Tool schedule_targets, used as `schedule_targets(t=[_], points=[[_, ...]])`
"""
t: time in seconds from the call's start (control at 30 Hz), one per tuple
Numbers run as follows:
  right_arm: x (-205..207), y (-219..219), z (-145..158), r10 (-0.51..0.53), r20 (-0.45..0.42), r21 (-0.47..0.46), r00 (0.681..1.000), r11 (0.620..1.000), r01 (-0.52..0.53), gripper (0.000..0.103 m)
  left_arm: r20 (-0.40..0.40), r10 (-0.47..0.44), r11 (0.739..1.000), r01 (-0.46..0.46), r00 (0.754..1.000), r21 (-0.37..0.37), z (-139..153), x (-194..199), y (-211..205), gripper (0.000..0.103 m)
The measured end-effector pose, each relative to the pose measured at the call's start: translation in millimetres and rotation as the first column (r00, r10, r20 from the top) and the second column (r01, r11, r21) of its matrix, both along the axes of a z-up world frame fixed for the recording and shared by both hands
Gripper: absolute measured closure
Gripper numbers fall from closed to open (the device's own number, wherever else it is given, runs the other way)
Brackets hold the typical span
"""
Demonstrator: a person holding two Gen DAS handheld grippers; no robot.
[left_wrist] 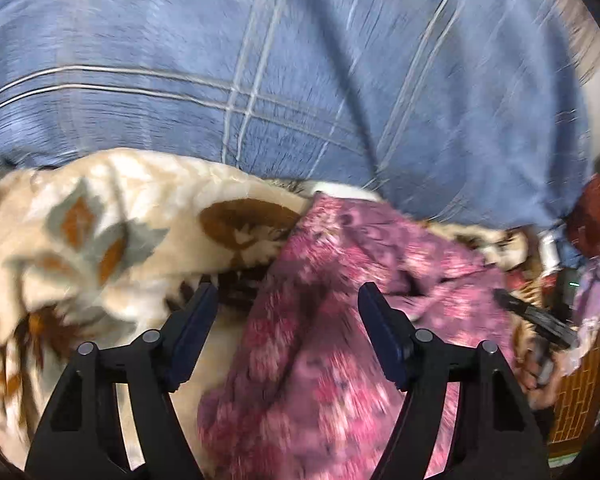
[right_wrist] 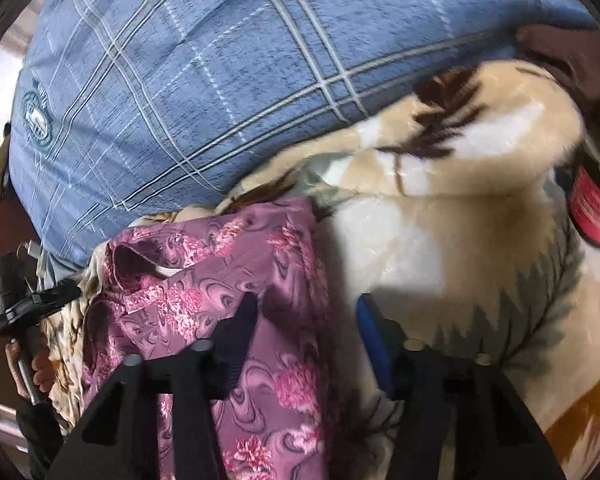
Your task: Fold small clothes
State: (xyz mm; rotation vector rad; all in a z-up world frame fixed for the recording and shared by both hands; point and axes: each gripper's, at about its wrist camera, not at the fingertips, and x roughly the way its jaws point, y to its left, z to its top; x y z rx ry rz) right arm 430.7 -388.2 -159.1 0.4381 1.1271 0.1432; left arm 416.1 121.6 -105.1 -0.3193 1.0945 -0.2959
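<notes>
Both grippers, left (left_wrist: 286, 292) and right (right_wrist: 308, 304), hover low, fingers apart, over the pink cloth (left_wrist: 320, 340) on the blanket (left_wrist: 100, 240), seemingly not touching.

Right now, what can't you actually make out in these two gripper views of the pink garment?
- Pink floral garment: left wrist view is motion-blurred, so its shape and folds are unclear.
- Its near end: cut off by the bottom edge in both views, partly behind the left gripper and right gripper.
- Objects at the right edge: too small and blurred to identify.
- Red item: cropped by the fisheye rim.
</notes>
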Motion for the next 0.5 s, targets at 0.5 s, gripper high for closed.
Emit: schedule_targets(t=[0.5], points=[[-16, -10, 22, -0.058, 0.079, 0.001, 0.995, 0.998, 0.059, 0.094, 0.115, -0.255, 0.870, 0.176, 0.960, 0.460, -48, -104, -118, 0.025]])
